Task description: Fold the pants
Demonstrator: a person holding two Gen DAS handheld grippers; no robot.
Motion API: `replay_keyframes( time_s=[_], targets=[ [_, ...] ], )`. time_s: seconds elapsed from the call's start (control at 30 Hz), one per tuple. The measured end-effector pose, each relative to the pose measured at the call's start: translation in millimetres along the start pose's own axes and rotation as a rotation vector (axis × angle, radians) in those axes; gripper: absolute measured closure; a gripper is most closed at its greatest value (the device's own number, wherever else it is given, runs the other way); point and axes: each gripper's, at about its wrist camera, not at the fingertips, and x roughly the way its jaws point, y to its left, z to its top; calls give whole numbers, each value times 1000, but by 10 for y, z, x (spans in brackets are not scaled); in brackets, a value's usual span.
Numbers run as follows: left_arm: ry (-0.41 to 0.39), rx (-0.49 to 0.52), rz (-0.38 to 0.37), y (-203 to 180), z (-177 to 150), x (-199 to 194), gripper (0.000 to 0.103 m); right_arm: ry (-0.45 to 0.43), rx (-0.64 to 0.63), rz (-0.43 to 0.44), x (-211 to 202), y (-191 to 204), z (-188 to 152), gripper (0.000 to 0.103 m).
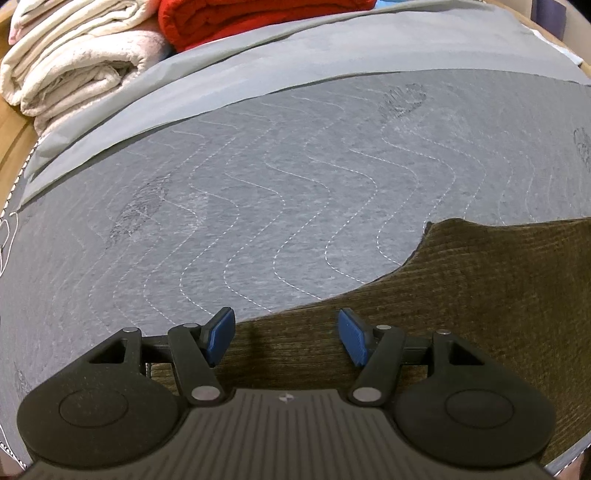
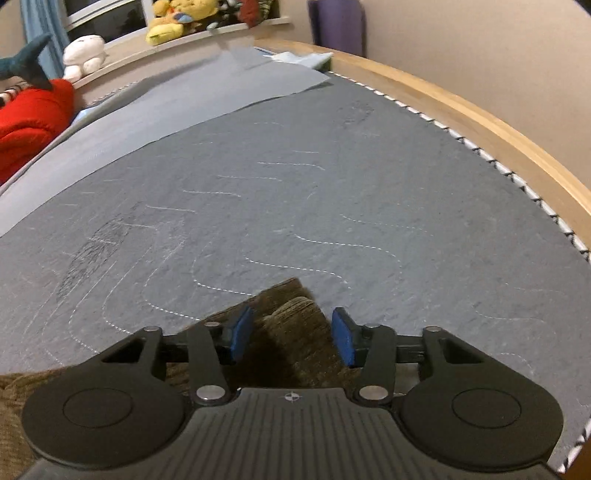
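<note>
Olive-brown corduroy pants [image 1: 461, 295] lie flat on a grey quilted mat [image 1: 258, 184], filling the lower right of the left wrist view. My left gripper [image 1: 286, 338] is open, just above the pants' near edge, holding nothing. In the right wrist view a corner of the pants [image 2: 291, 325] bunches up between the open blue pads of my right gripper [image 2: 291, 338]; the pads stand apart on either side of the fold and do not pinch it. More of the pants [image 2: 14, 398] shows at the lower left.
Folded cream blankets [image 1: 70, 59] and a red blanket [image 1: 251, 18] sit at the mat's far left end. A lighter grey sheet [image 1: 258, 66] lies along the far side. A wooden bed rail [image 2: 480, 122] borders the mat on the right. Plush toys [image 2: 177, 18] line a shelf behind.
</note>
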Motion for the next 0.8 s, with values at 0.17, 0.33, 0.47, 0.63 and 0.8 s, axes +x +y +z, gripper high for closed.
replay_keyframes(
  time_s=[0.17,0.33,0.47,0.63,0.8],
  targets=[
    [5,6,1,-40,21,16,35,-114,27,36,-70,26,189,91],
    [5,21,-10,-85,30,24,35,-102,81,-63,76,0,201,86],
    [-3,22,-24,-106,53,11,35,-44,100,-153,97,-67,205,58],
    [-30,0,-51,-100,95,-68,35,-109,131,-177,-370,-159,211,57],
    [-62,2,-83,-130,64,-207,35,-68,64,-125,-764,-229,-66,57]
  ],
)
